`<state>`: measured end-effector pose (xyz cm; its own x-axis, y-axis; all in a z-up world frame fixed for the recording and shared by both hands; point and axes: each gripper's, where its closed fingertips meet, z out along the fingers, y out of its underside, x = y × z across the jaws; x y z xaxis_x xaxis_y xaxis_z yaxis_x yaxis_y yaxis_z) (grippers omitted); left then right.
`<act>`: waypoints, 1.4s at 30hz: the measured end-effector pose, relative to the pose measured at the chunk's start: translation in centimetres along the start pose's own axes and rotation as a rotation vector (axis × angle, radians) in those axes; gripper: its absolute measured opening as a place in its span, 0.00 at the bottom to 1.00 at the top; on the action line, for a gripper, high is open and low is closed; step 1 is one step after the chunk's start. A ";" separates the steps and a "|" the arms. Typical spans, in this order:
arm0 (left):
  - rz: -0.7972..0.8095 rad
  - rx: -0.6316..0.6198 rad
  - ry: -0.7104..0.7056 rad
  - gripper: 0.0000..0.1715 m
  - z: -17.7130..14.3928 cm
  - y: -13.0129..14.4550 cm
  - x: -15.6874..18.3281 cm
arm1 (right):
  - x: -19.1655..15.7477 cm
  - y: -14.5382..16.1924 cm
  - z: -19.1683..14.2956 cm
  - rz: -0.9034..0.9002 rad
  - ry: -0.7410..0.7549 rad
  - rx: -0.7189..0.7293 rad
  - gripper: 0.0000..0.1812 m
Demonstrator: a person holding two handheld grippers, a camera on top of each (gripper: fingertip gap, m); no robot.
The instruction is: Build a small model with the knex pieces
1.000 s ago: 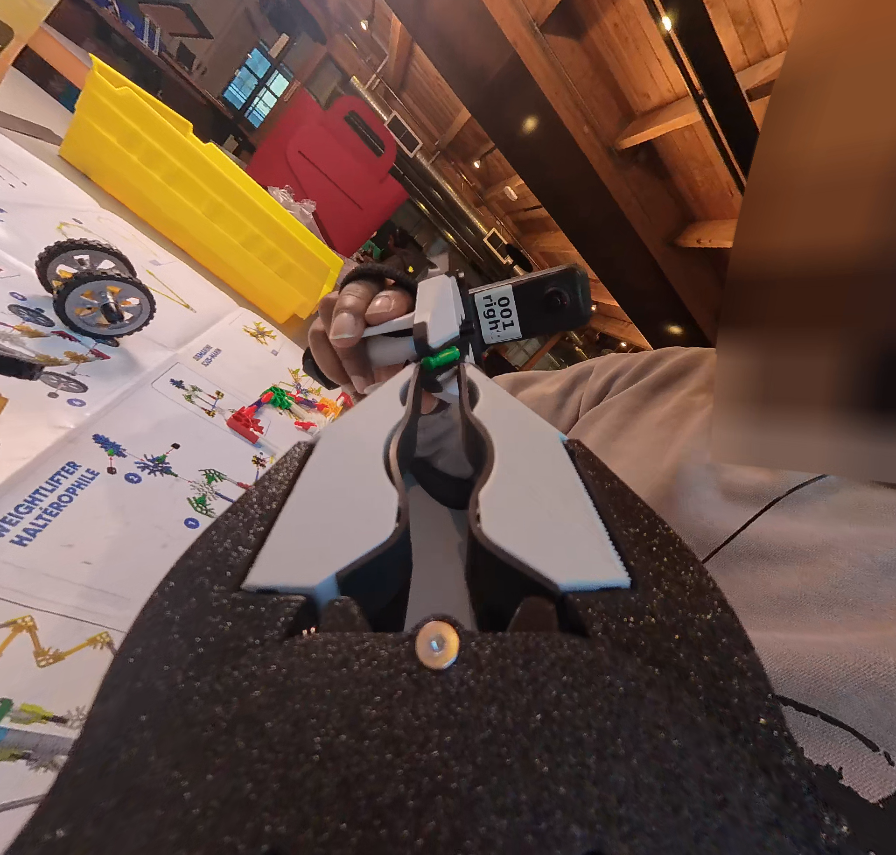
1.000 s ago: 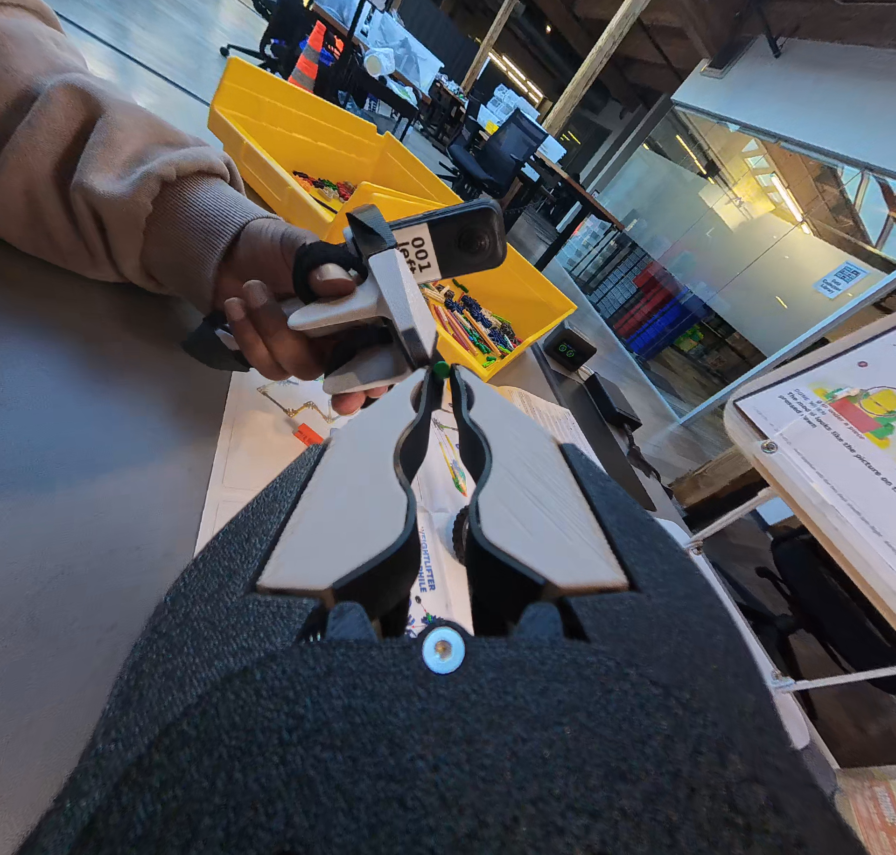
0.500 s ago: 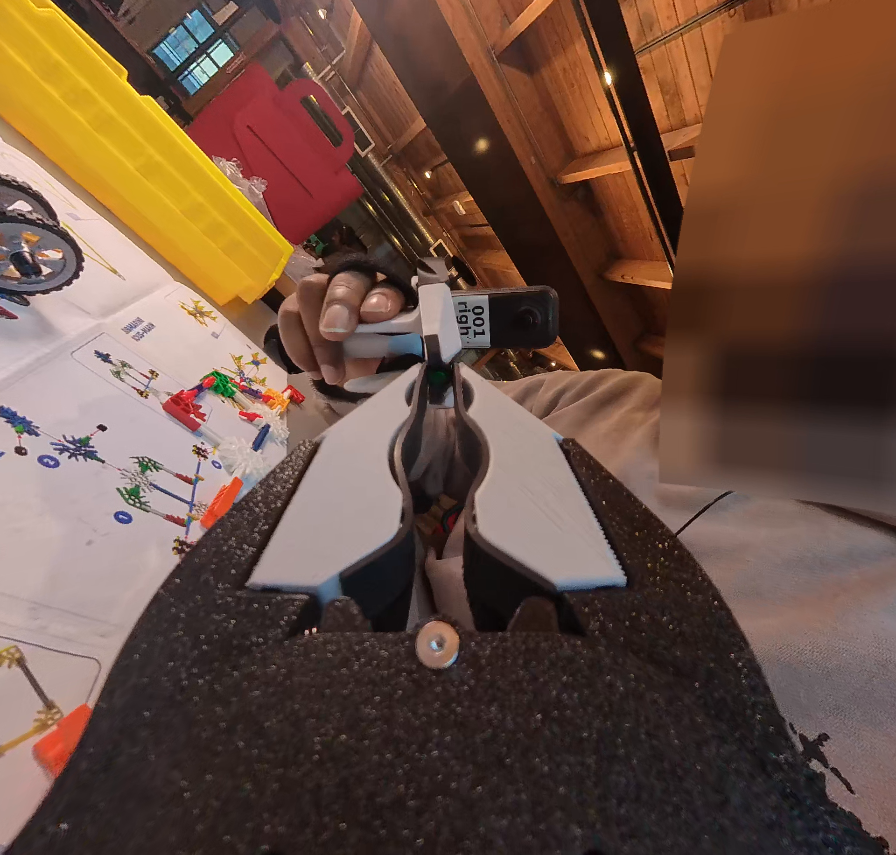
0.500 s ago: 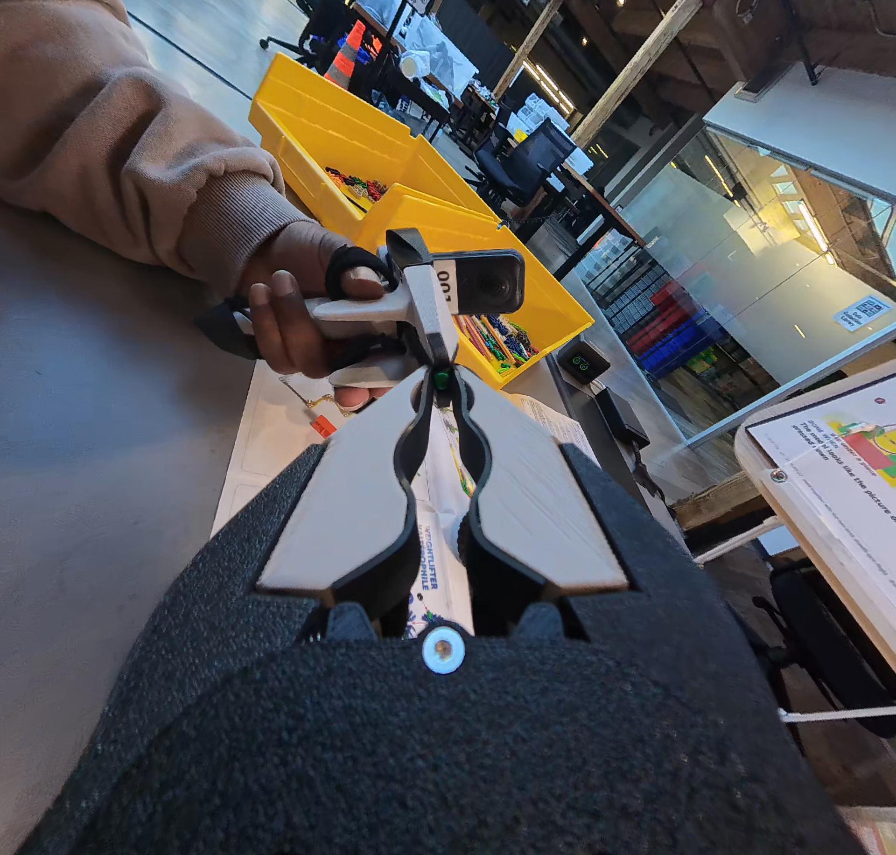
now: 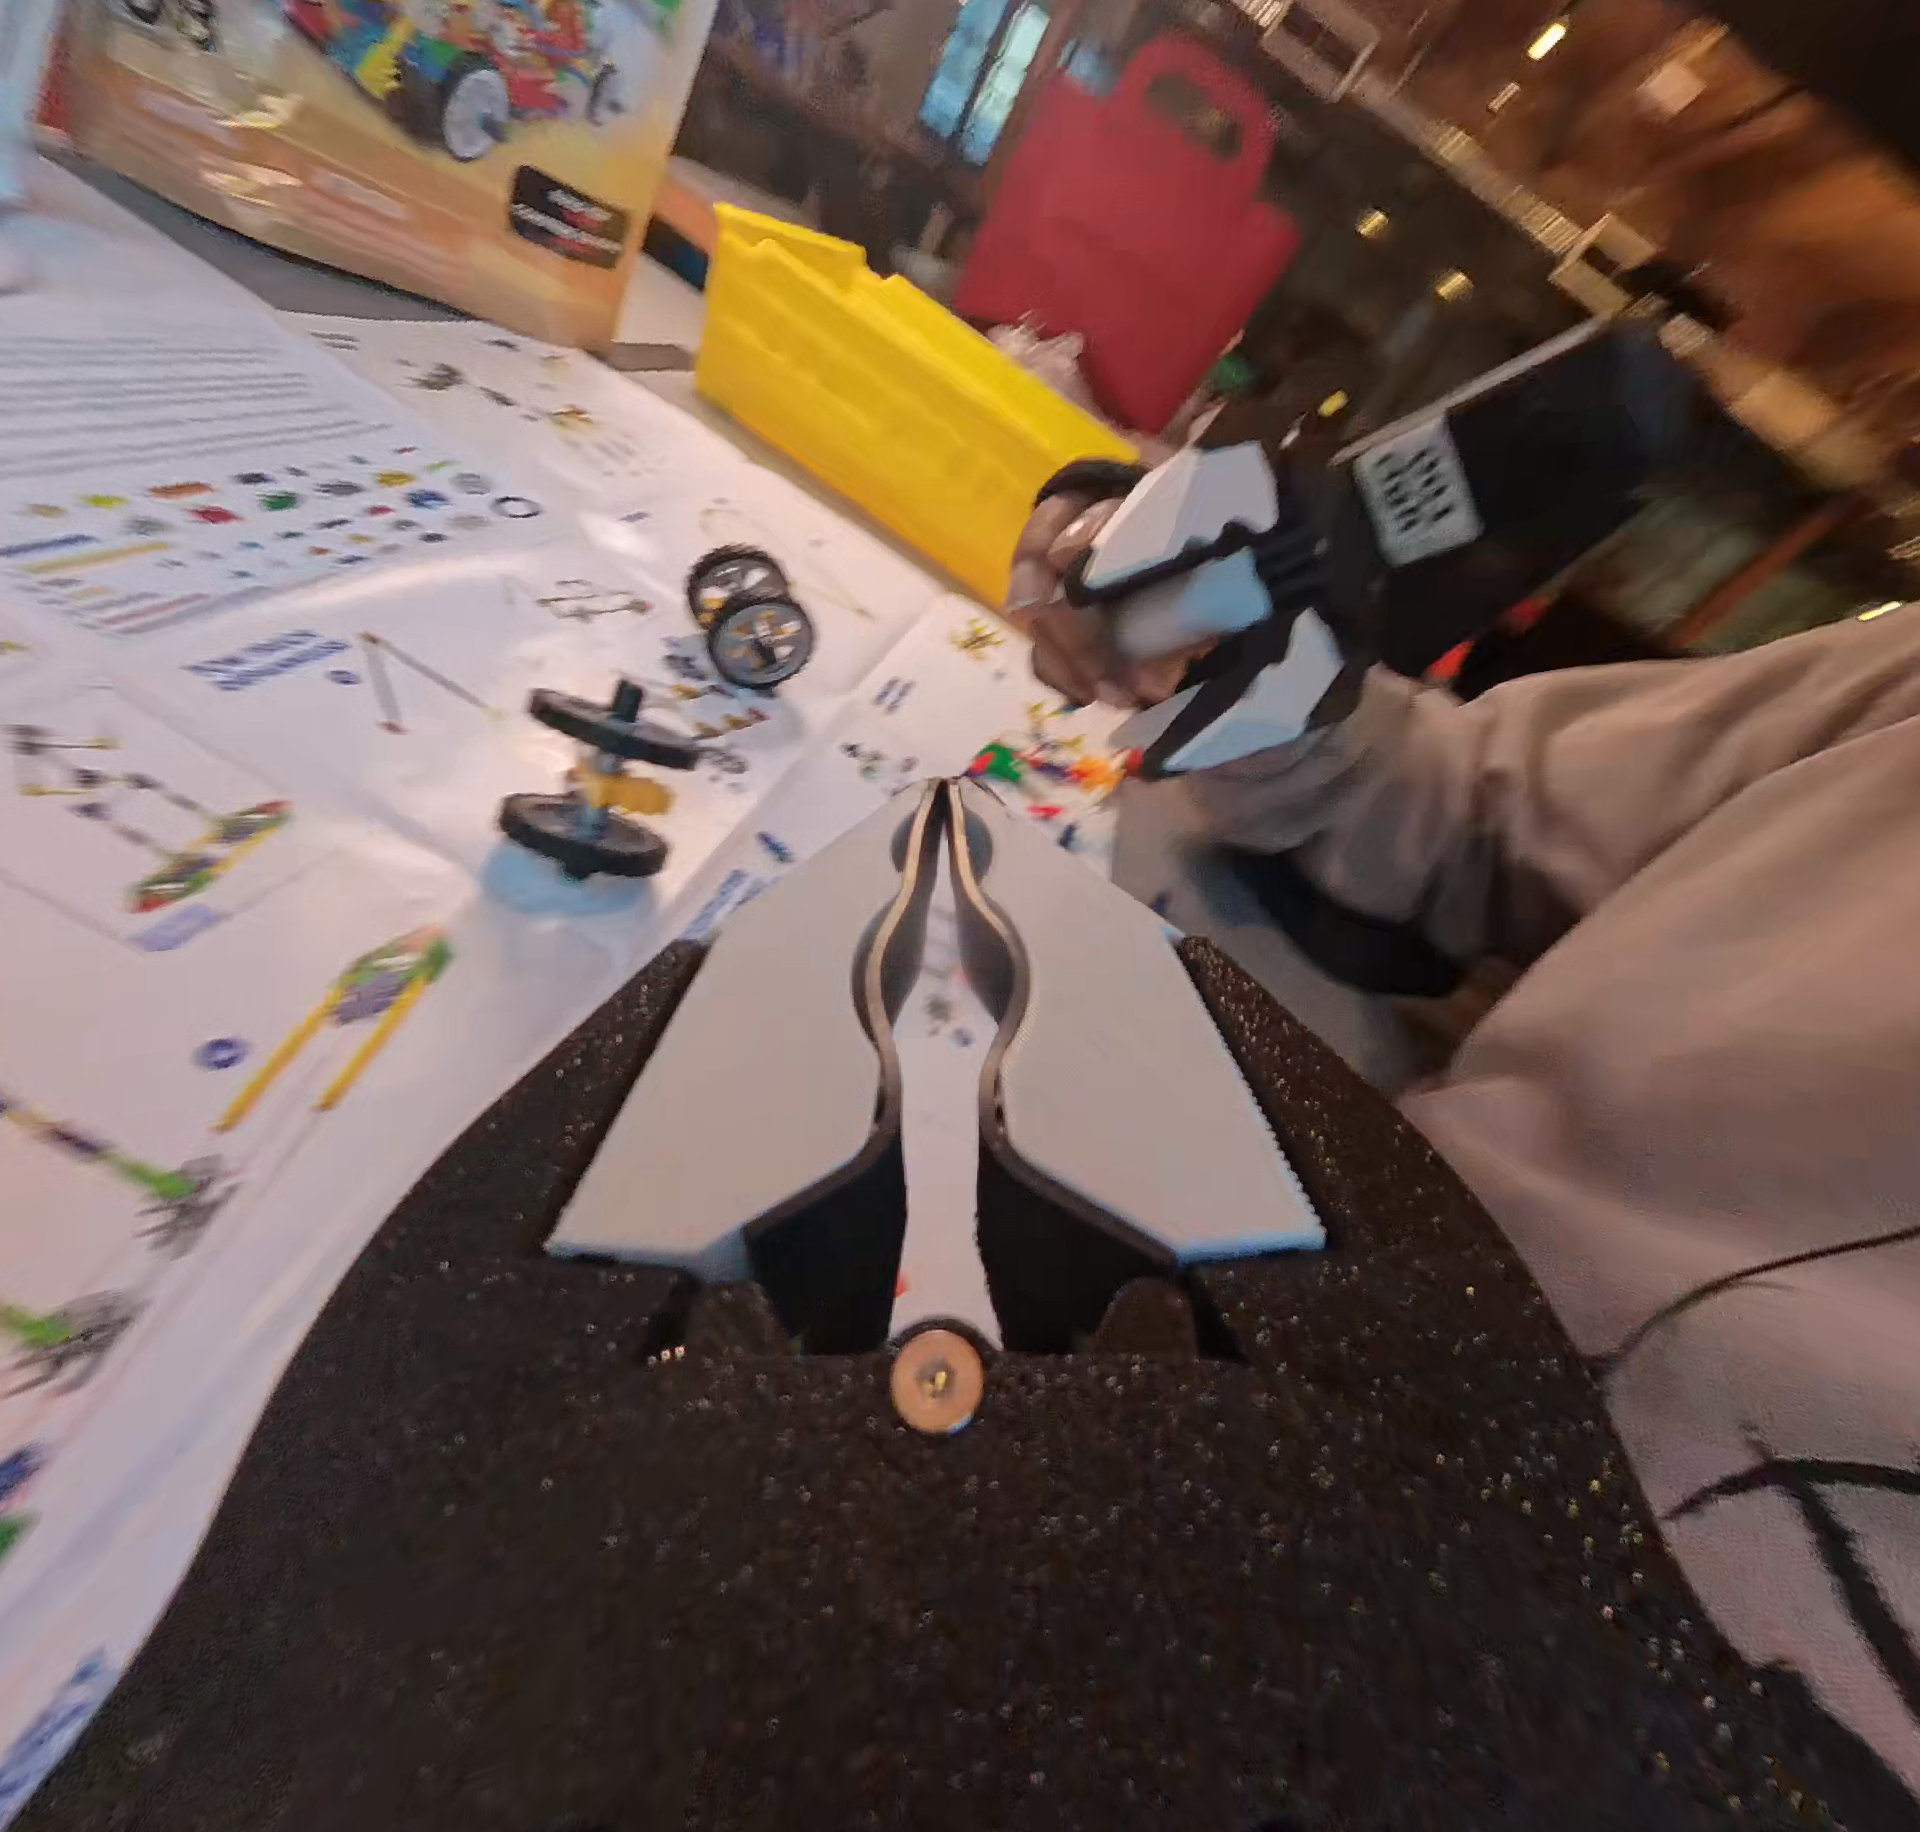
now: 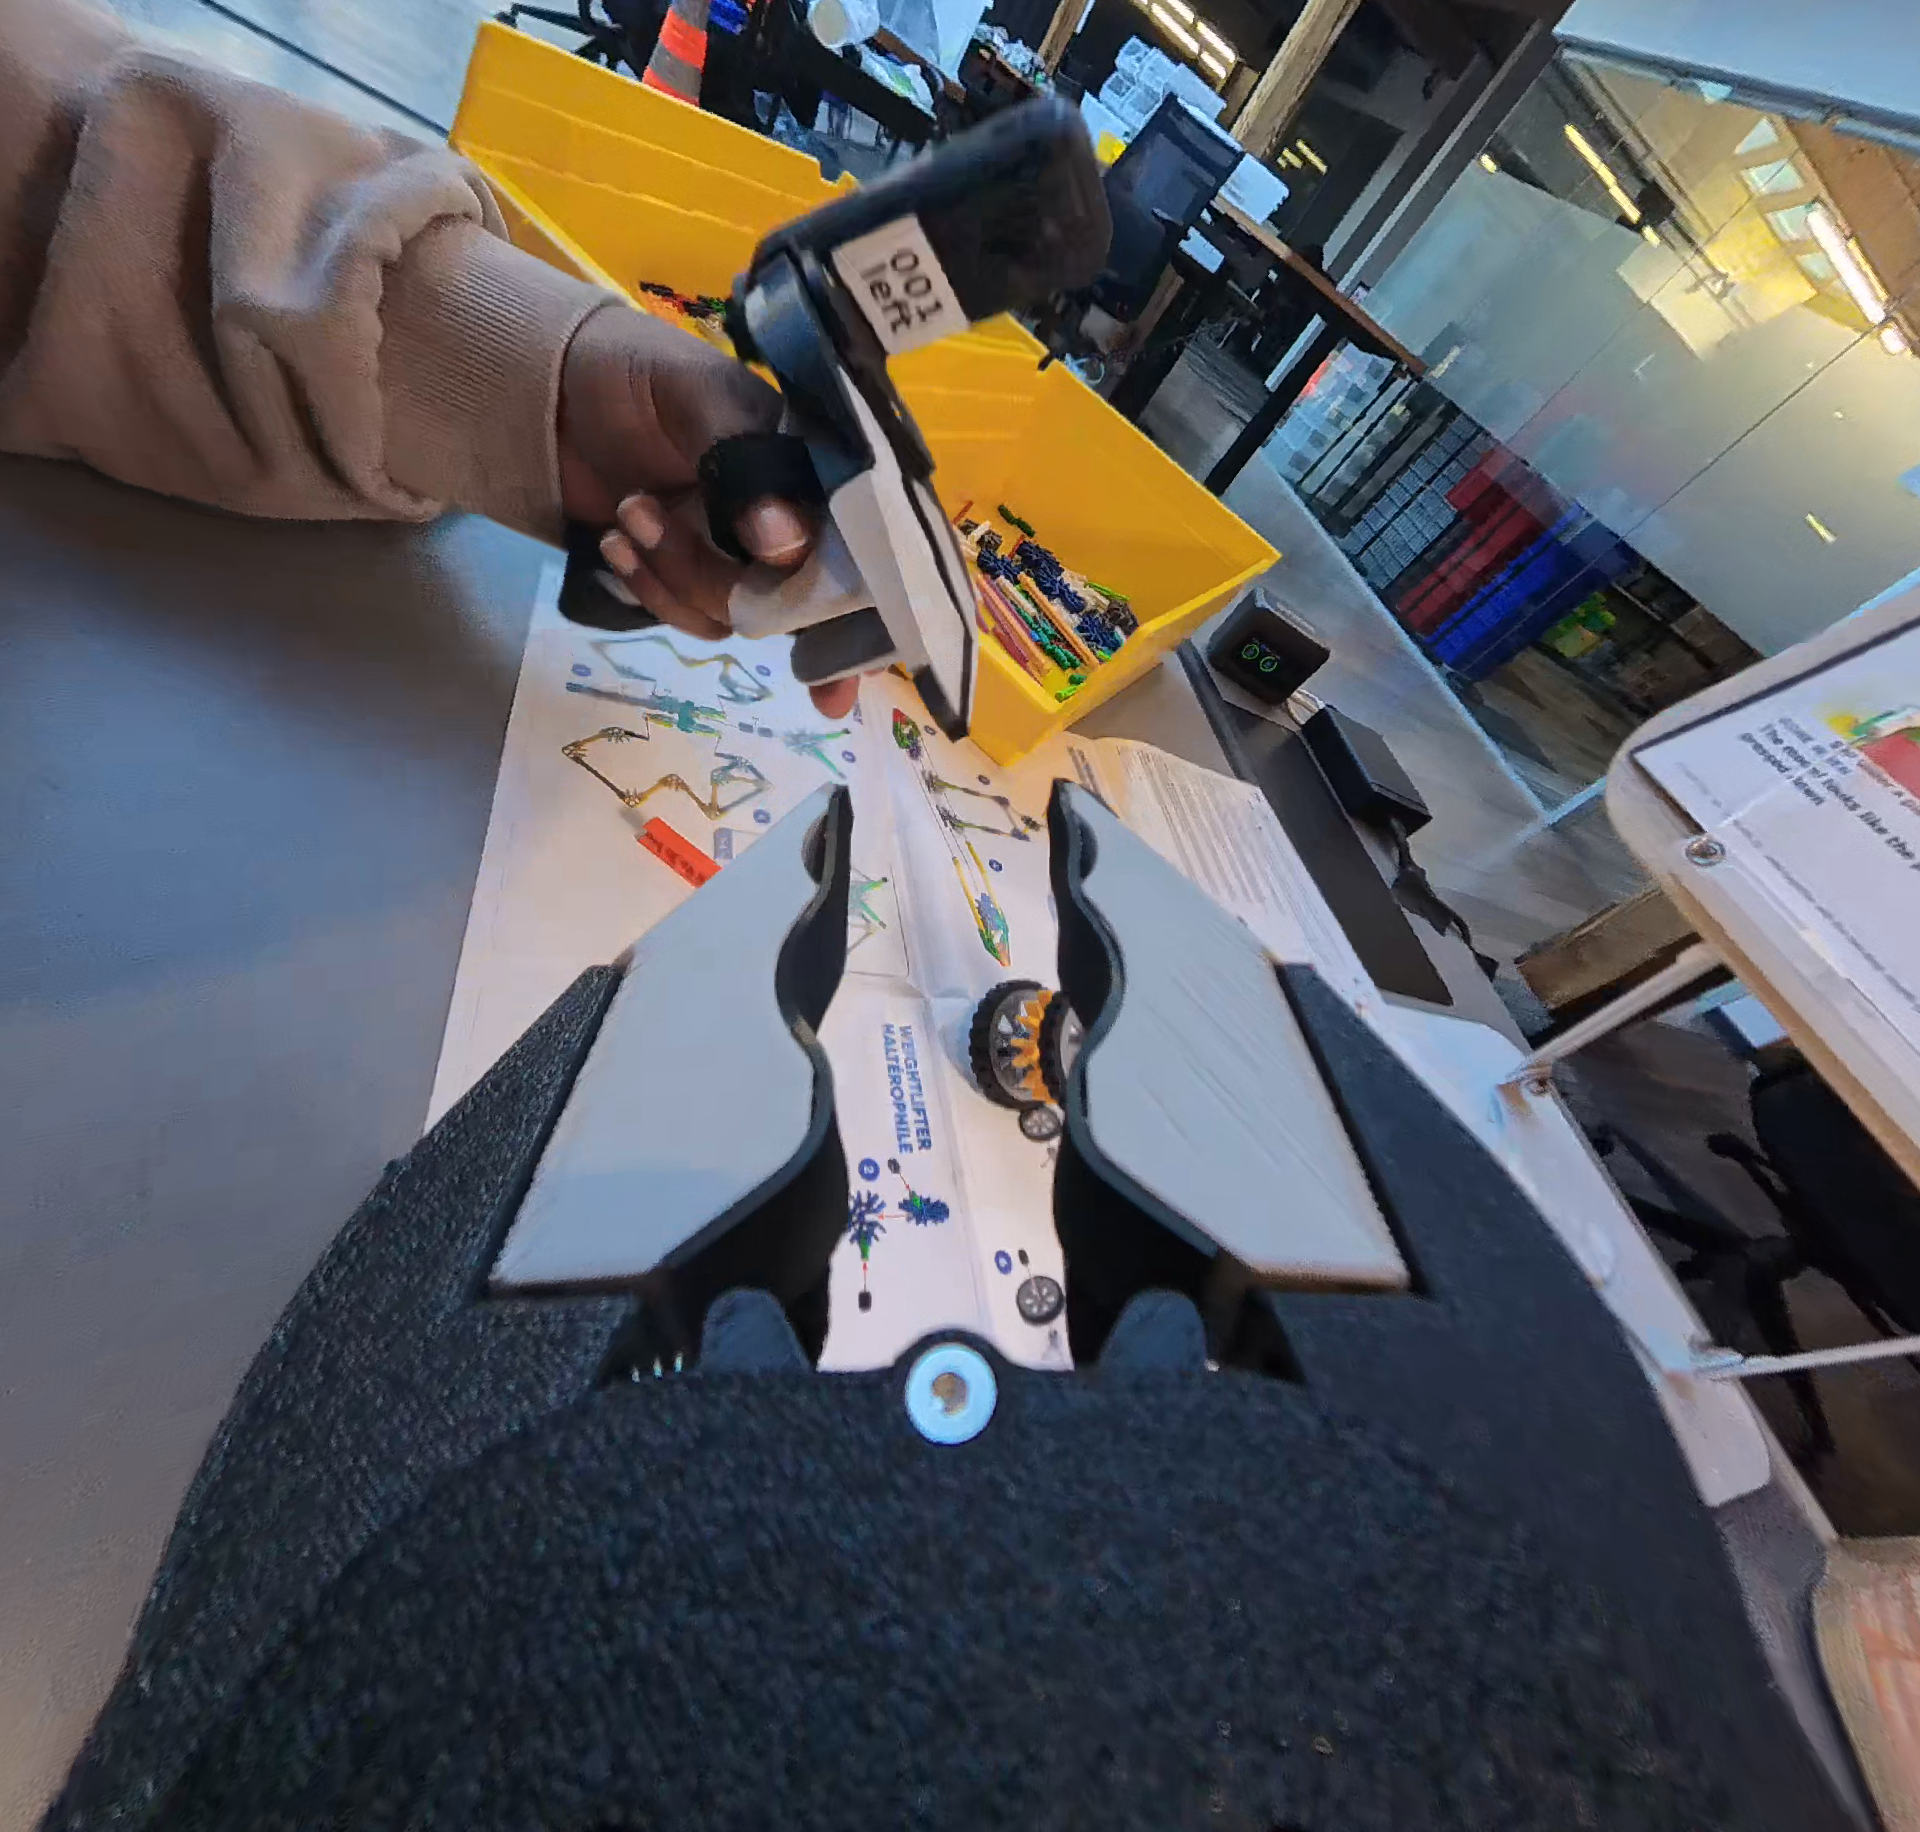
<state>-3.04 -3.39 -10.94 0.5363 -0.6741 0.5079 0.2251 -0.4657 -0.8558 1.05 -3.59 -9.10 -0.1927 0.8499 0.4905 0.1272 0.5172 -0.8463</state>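
White instruction sheets (image 5: pixel 312 577) are spread over a grey table (image 6: pixel 208 847), printed with coloured diagrams and blue headings that are left unread.

Nearest in the left wrist view, the left gripper (image 5: pixel 943 795) is seen with its jaws drawn together until the tips meet; nothing is held between them, and they hang over the paper. Just beyond its tips, small coloured building pieces (image 5: pixel 1039 769) are scattered on the sheet. To the left, a black two-wheel axle assembly (image 5: pixel 597 780) stands tilted on the paper, and a pair of grey-hubbed wheels (image 5: pixel 750 615) lies farther back.

In the right wrist view, the right gripper (image 6: pixel 948 811) is held with its jaws set wide apart and empty above the sheet. Between its fingers, close to the base, the wheel pair (image 6: pixel 1023 1044) is seen on the paper. An orange piece (image 6: pixel 677 852) lies just left of the left finger.

Farther off, a yellow bin (image 6: pixel 1091 494) with coloured rods is placed, and a printed toy box (image 5: pixel 395 89) stands behind. Each gripper's camera carries a white label.
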 end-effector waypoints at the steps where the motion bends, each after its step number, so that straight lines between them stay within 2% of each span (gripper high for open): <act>1: 0.083 -0.054 -0.087 0.00 -0.3 0.4 -0.9 | 0.3 0.5 -0.3 0.020 -0.008 -0.022 0.20; 3: 0.200 -0.162 -0.179 0.00 -0.3 1.8 -1.9 | 1.0 1.8 -0.8 0.062 -0.025 -0.079 0.19; 6: 0.280 -0.313 -0.210 0.13 1.4 4.8 -2.2 | 2.7 3.3 -1.8 0.110 0.002 -0.138 0.18; 11: 0.436 -0.601 -0.305 0.18 3.7 9.9 -4.0 | 4.4 3.7 -2.9 0.150 0.052 -0.141 0.17; 14: 0.447 -0.616 -0.324 0.16 4.4 10.0 -4.4 | 4.6 3.8 -3.2 0.155 0.060 -0.144 0.17; 16: 0.440 -0.618 -0.324 0.09 4.5 9.9 -4.4 | 4.7 3.9 -3.2 0.158 0.060 -0.144 0.16; 20: 0.466 -0.619 -0.337 0.09 4.4 9.7 -4.6 | 4.7 4.0 -3.3 0.158 0.061 -0.153 0.16; 22: 0.490 -0.558 -0.377 0.09 3.6 7.9 -4.8 | 4.7 4.0 -3.5 0.154 0.058 -0.162 0.16; 23: 0.506 -0.494 -0.428 0.09 2.6 5.8 -5.1 | 4.7 4.1 -3.6 0.151 0.056 -0.173 0.16; 25: 0.542 -0.313 -0.611 0.09 -1.2 0.0 -6.2 | 4.5 4.4 -4.1 0.152 0.033 -0.205 0.17; 27: 0.545 -0.170 -0.870 0.09 -7.2 -5.0 -8.0 | 3.7 4.8 -4.4 0.174 -0.031 -0.239 0.17; 28: 0.524 -0.143 -0.994 0.09 -10.2 -6.2 -9.0 | 3.1 5.1 -4.4 0.188 -0.070 -0.260 0.17; 30: 0.429 -0.164 -1.189 0.09 -15.0 -6.2 -11.4 | 1.8 5.7 -4.0 0.205 -0.137 -0.289 0.17; 32: 0.349 -0.218 -1.311 0.25 -17.8 -5.0 -13.3 | 0.4 6.0 -3.4 0.202 -0.188 -0.312 0.17; 33: 0.350 -0.230 -1.328 0.28 -18.1 -4.6 -13.5 | -0.3 6.3 -3.1 0.193 -0.211 -0.329 0.17; 35: 0.400 -0.234 -1.280 0.28 -16.9 -4.4 -13.0 | -1.3 6.7 -2.7 0.173 -0.242 -0.355 0.17; 36: 0.436 -0.232 -1.215 0.28 -15.5 -4.5 -12.3 | -1.7 6.8 -2.5 0.174 -0.255 -0.359 0.17; 37: 0.459 -0.239 -1.101 0.23 -13.5 -4.1 -11.3 | -2.0 6.8 -2.4 0.179 -0.266 -0.361 0.17; 38: 0.455 -0.257 -0.928 0.18 -10.9 -3.2 -9.8 | -2.1 6.9 -2.3 0.180 -0.271 -0.364 0.17; 39: 0.414 -0.275 -0.741 0.17 -8.4 -1.8 -8.0 | -2.1 7.0 -2.3 0.179 -0.270 -0.367 0.17; 41: 0.261 -0.387 -0.393 0.23 -4.8 2.4 -4.1 | -2.0 7.0 -2.4 0.185 -0.266 -0.366 0.17; 42: 0.205 -0.478 -0.277 0.26 -3.8 4.8 -2.8 | -1.9 7.0 -2.4 0.191 -0.263 -0.363 0.17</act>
<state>-6.54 -5.99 -16.10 0.7373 -0.6326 0.2371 -0.2628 -0.5919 -0.7619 4.66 -1.36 -15.49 -0.3665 0.9029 0.2246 0.5063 0.3961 -0.7660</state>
